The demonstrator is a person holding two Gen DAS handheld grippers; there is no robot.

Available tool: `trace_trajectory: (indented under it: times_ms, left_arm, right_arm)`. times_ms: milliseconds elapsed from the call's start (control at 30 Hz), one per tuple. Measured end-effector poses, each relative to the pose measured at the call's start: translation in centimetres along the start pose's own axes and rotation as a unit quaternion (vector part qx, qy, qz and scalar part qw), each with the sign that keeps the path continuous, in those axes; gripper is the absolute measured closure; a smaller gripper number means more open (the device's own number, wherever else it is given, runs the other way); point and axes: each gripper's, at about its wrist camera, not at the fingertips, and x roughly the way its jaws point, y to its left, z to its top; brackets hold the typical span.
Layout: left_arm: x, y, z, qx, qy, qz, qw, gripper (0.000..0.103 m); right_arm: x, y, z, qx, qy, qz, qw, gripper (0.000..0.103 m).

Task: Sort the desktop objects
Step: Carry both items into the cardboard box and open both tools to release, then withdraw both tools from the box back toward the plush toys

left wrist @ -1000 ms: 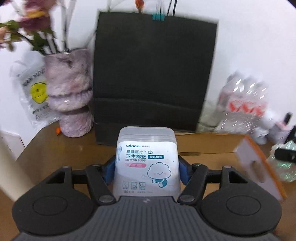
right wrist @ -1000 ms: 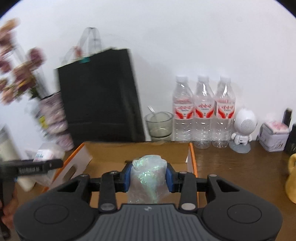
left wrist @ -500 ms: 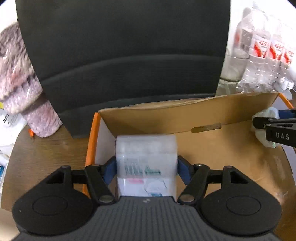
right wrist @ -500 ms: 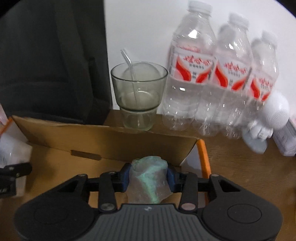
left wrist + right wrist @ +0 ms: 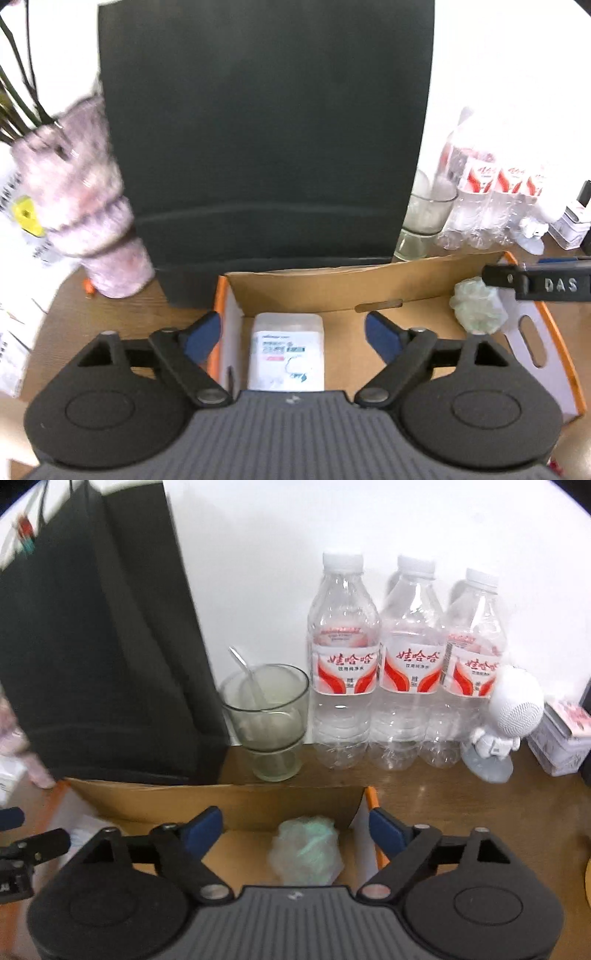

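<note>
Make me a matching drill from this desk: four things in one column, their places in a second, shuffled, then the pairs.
Things:
1. cotton bud pack
2. green pouch
3. glass cup
4. white figurine

Places:
A. right of the water bottles
B. left part of the cardboard box
C. between the black bag and the bottles
D. the box's right corner

Pairs: 1-B, 2-D, 3-C, 4-A

Cotton-bud box (image 5: 287,356) — white, label up, lower centre; greenish crumpled wad (image 5: 478,312) — right, both inside cardboard box (image 5: 424,291).
</note>
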Motion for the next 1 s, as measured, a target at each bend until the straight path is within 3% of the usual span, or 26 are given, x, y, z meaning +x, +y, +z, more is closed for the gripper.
trace_trajectory:
  times_ms: [67, 267, 433, 533, 600, 667, 733, 867, 1000]
  left_arm:
    - [-1.7, 0.2, -0.6, -0.013, -0.004, 0.007, 0.9999, 0.000]
    - [-4.4, 0.2, -4.4, -0.023, 0.079, 0.016, 0.9965, 0.000]
    - [-7.7, 0.5, -6.6, -0.049, 0.081, 0.015, 0.9953, 0.000]
    - [-10.7, 0.6, -8.1, -0.073, 0.030, 0.022, 0.9966, 0.000]
    - [-13.6, -0.1, -10.1, -0.071, -0.051, 0.039, 0.9954, 0.000]
    - [-16.4, -0.5, -12.9, -0.068, -0.158, 0.035, 0.9844, 0.000]
    - [-17.9, -0.5, -15.3, -0.075, -0.219, 0.032, 0.9724, 0.000]
    - [-18.8, -0.9, -17.6, -0.067, -0.224, 0.031, 0.9718, 0.000]
    - [-19.4, -1.3, -20.1, -0.053, -0.217, 0.038, 0.9739, 0.000]
  right_arm:
    - [-1.8, 0.3, -0.7, -0.003, 0.020, 0.011, 1.000, 0.014]
    - [-7.0, 1.5, -3.4, -0.007, 0.060, 0.012, 0.998, 0.013]
    - [-10.2, 2.7, -6.4, -0.034, 0.069, 0.002, 0.997, 0.013]
    - [-12.5, 3.4, -8.1, -0.052, 0.043, -0.002, 0.998, 0.012]
    - [-14.5, 4.0, -9.8, -0.065, -0.011, -0.005, 0.998, 0.012]
    - [-17.0, 4.6, -12.7, -0.074, -0.105, -0.009, 0.992, 0.007]
    - [-18.3, 4.9, -15.7, -0.073, -0.172, 0.002, 0.982, 0.002]
    - [-19.0, 5.4, -19.9, -0.080, -0.206, 0.017, 0.975, 0.002]
    - [-19.4, 5.7, -21.8, -0.079, -0.192, 0.007, 0.978, 0.002]
